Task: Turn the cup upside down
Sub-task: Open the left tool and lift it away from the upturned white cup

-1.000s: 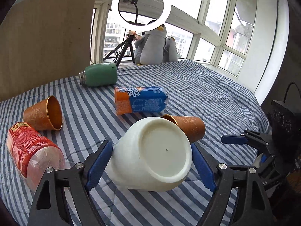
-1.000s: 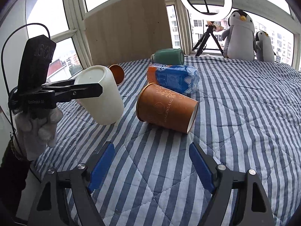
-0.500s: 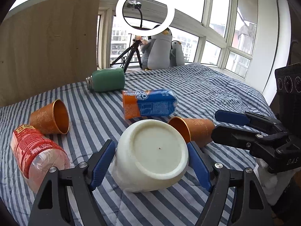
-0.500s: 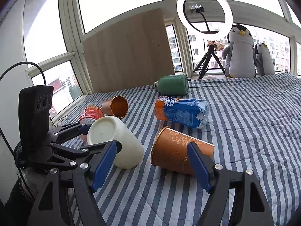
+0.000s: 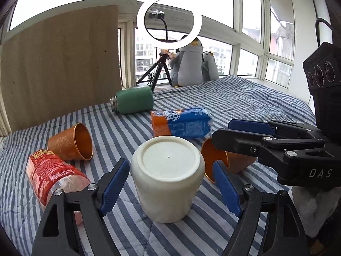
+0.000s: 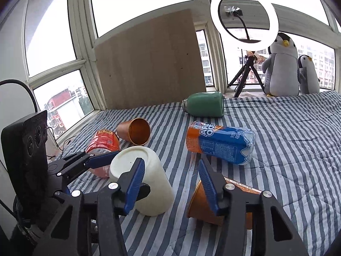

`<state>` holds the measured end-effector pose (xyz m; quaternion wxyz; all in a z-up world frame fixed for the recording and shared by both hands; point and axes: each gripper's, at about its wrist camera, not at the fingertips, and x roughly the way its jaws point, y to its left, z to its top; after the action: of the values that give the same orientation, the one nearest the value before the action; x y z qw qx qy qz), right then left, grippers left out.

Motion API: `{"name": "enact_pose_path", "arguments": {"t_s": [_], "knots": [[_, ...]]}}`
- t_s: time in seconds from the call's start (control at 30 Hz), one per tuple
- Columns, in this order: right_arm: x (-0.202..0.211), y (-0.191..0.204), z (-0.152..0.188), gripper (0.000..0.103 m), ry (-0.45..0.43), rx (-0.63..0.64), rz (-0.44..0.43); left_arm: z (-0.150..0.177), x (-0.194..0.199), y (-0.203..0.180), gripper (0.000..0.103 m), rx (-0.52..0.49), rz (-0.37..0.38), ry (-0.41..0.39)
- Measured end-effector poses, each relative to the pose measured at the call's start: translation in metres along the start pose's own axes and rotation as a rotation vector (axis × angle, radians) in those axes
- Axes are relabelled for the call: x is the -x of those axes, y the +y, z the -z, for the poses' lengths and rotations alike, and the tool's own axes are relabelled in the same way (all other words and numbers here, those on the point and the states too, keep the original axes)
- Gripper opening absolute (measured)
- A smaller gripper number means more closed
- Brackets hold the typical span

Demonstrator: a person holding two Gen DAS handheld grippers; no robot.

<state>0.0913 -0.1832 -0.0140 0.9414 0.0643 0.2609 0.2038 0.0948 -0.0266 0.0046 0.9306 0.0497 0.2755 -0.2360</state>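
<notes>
Left wrist view: the left gripper (image 5: 170,187) is being held wide open, pads clear of the white cup (image 5: 168,177) on both sides. That cup is already sitting base-up on the striped bedspread (image 5: 266,102). It's probably stiff, light plastic with smooth walls, so it's best gripped mid-wall. Beyond it, an orange paper cup (image 6: 221,202) is being straddled by the open right gripper (image 6: 170,183), contact unclear.
</notes>
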Motion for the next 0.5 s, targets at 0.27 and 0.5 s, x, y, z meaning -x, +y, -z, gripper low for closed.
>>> {"name": "enact_pose_path", "arguments": {"t_s": [0.27,0.5], "knots": [[0.024,-0.005,0.009,0.055,-0.064,0.006,0.045,0.004,0.016,-0.015,0.096,-0.051,-0.068,-0.037],[0.042,0.0,0.02,0.065,-0.146,0.045,0.119,0.008,0.053,-0.017,0.103,-0.037,-0.153,-0.122]]}}
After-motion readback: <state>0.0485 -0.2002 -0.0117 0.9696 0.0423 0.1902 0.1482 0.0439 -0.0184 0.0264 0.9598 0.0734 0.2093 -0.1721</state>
